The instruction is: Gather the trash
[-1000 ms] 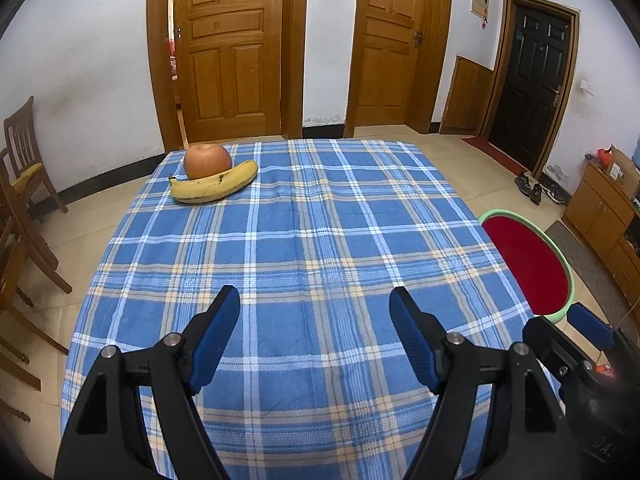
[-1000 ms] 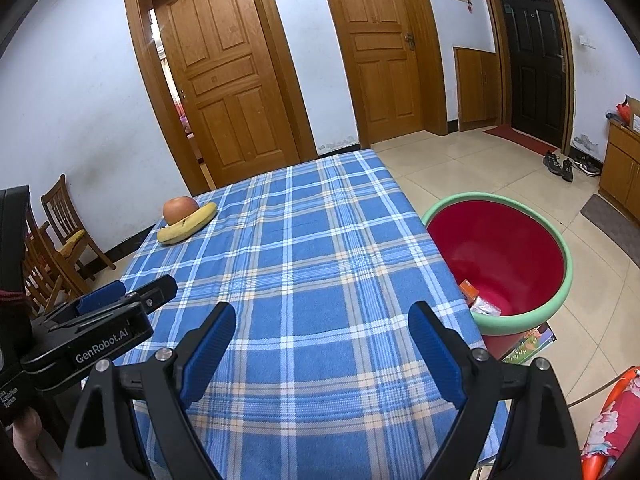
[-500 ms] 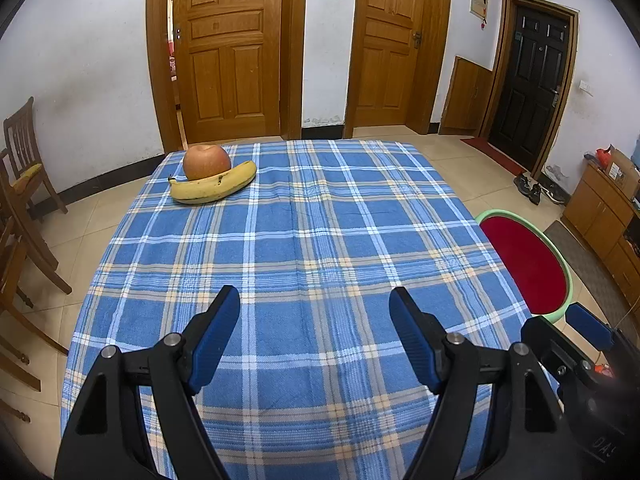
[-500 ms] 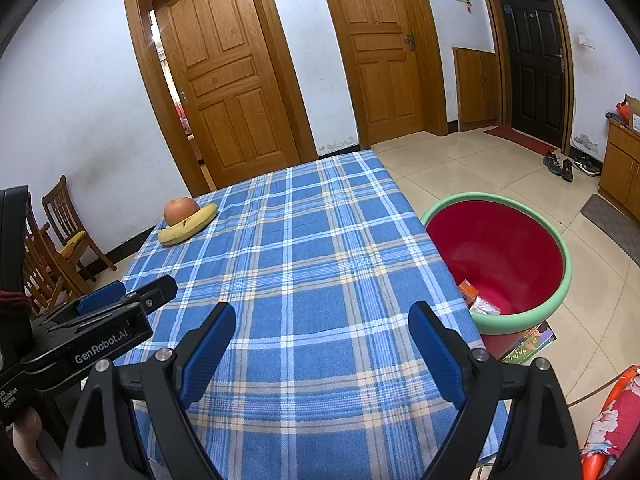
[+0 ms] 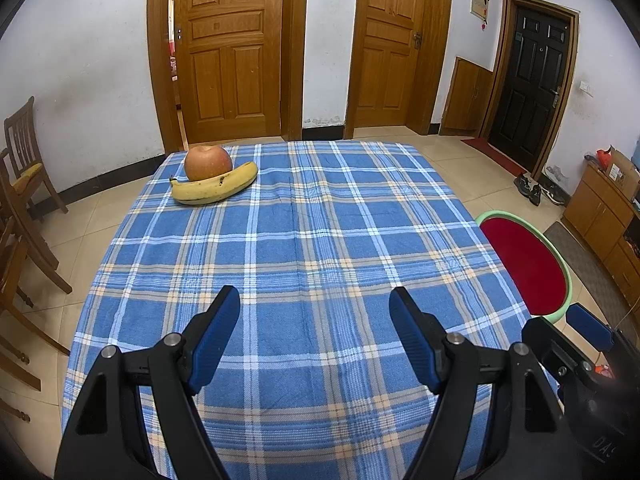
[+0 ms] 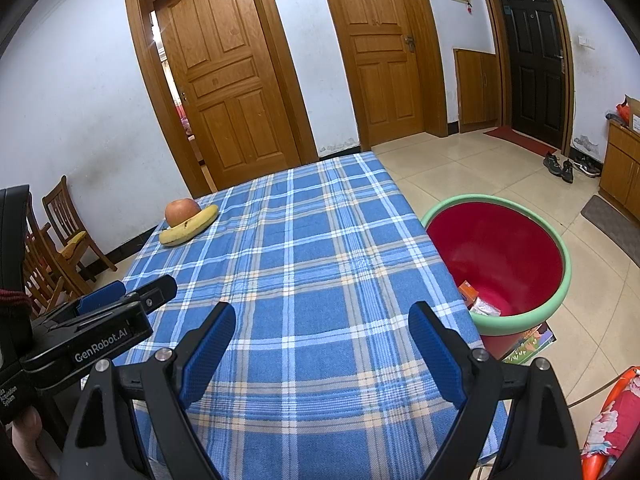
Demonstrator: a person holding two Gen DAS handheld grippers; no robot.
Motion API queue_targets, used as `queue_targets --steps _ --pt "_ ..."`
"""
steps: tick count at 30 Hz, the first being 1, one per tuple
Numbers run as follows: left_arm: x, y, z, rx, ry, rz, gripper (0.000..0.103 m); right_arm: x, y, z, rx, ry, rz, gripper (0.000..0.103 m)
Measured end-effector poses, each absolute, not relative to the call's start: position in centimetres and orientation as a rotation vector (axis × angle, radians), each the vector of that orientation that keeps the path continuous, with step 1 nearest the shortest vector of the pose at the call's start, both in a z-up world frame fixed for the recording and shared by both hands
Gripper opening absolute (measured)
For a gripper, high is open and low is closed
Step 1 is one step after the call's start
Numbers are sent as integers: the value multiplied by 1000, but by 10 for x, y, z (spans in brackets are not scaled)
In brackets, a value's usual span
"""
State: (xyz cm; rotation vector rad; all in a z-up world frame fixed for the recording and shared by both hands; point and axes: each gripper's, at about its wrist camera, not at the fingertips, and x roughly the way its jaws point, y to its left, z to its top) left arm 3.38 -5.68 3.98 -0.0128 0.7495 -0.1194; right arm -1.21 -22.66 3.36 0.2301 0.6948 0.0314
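Right wrist view, apple (image 6: 182, 211) touching banana (image 6: 189, 231), far table corner.

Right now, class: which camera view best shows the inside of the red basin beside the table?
The right wrist view: the red basin shows its open interior with wrappers at the bottom. The left wrist view shows only a foreshortened sliver, contents hidden.

1. An apple (image 5: 208, 162) and a banana (image 5: 215, 189) lie touching at the table's (image 5: 320, 248) far left corner, the banana in front of the apple.
2. A basin (image 6: 560, 280) stands on the floor just right of the table.
3. Wrappers (image 6: 478, 300) lie inside the basin.
4. Chairs (image 5: 24, 168) stand left of the table.
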Motion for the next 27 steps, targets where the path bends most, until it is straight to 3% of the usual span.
queue_targets --steps 27 --pt "33 -56 42 -12 749 -119 77 -13 -224 33 232 693 30 90"
